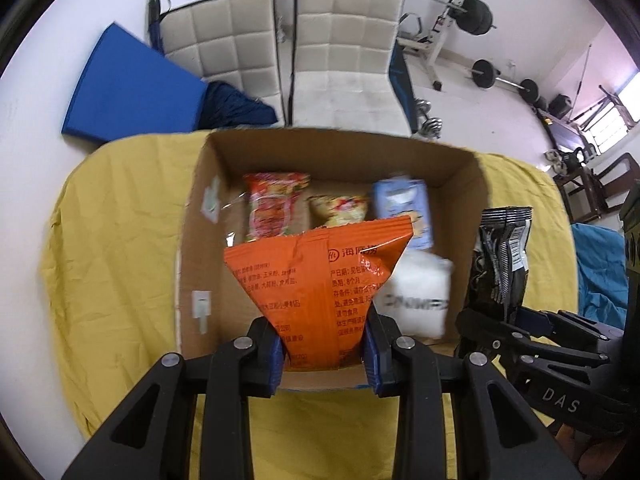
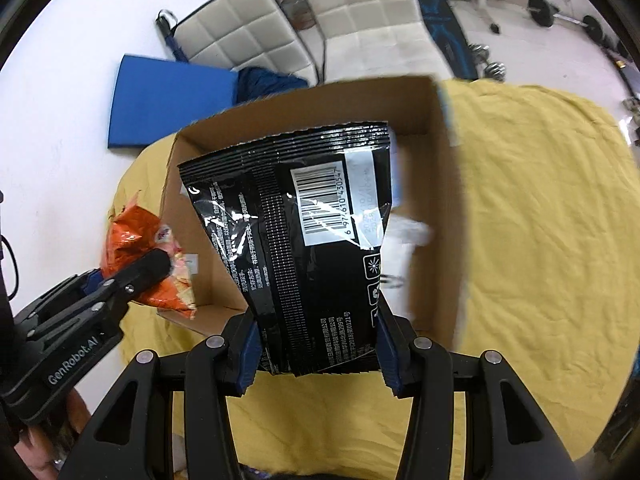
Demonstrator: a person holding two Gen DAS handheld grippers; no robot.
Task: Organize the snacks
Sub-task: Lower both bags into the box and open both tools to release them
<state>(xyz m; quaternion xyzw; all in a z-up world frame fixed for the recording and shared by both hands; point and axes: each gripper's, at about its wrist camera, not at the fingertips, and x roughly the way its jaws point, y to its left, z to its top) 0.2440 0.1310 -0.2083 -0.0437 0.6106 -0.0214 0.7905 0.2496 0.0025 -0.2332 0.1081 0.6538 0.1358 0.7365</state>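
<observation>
Yellow cloth (image 1: 120, 264) covered the table under me, with two white padded chairs (image 1: 344, 52), a blue mat (image 1: 132, 88) and barbell weights (image 1: 478, 14) on the pale floor beyond. My left gripper (image 1: 325, 354) reached forward over the near edge of the open cardboard box (image 1: 456, 184), its blue-padded fingers closed on the lower end of an orange snack bag (image 1: 320, 276) that stood upright above the box's near wall. My right gripper (image 2: 318, 354) was likewise pinched shut on the bottom of a black snack bag (image 2: 304, 240), held upright over the right side of the same box (image 2: 436, 128); in the left wrist view that black bag (image 1: 500, 256) hung just beside the box's right wall. Inside the box lay a red-and-yellow packet (image 1: 276, 204) and a smaller yellow packet (image 1: 340, 208) near the back, a pale blue carton (image 1: 404, 200) to their right, and a white bag (image 1: 420, 292) with dark lettering I could not read through the blur. On the orange bag I read Chinese print, a small round logo and "8个月". The black bag's back showed a barcode on a white panel with digits running "6 97…610 430547", and columns of small Chinese text. The right gripper's body bore "DAS", and the left one read "GenRobot.AI" in the right wrist view.
</observation>
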